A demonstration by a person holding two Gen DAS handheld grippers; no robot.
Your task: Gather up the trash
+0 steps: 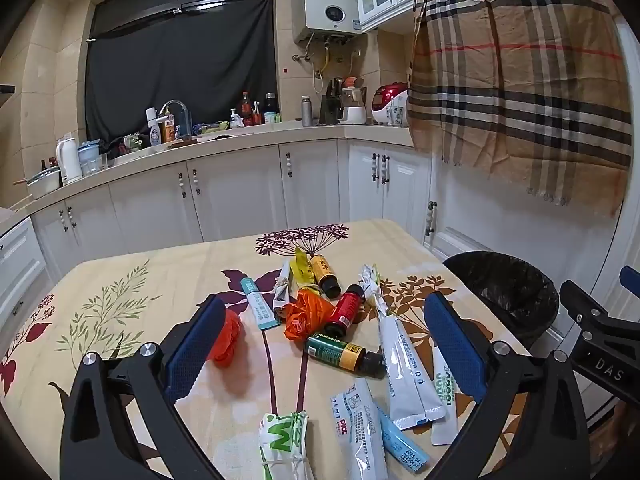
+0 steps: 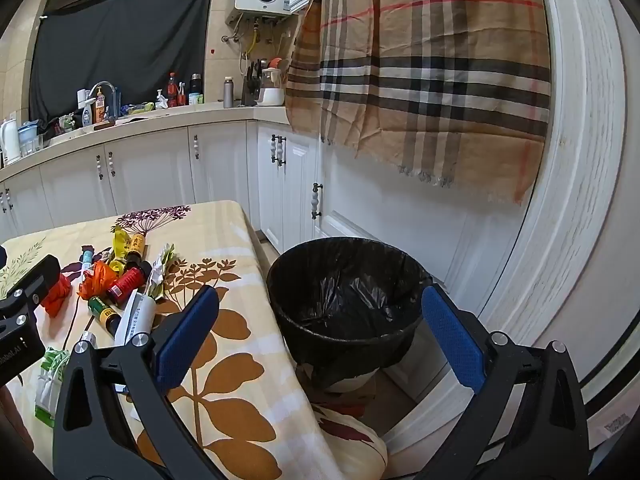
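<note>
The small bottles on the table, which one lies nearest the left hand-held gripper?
The green bottle with the yellow label; the red bottle and the yellow bottle lie farther back.

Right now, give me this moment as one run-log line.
left gripper: open, empty, above table litter | right gripper: open, empty, facing bin | bin: black-lined, beside table | trash: uncollected

In the left wrist view, a white and blue sachet (image 1: 357,432) near the table's front edge carries the red letters "PICC" and a printed date, "2025/06/23". A slim light-blue sachet (image 1: 401,442) just beside it shows small dates beginning "2025.04", the rest too small to read. The black body of the right gripper (image 1: 608,360) at the frame's right edge bears the letters "DAS". The bottles' and the other packets' labels carry characters too small to make out.
</note>
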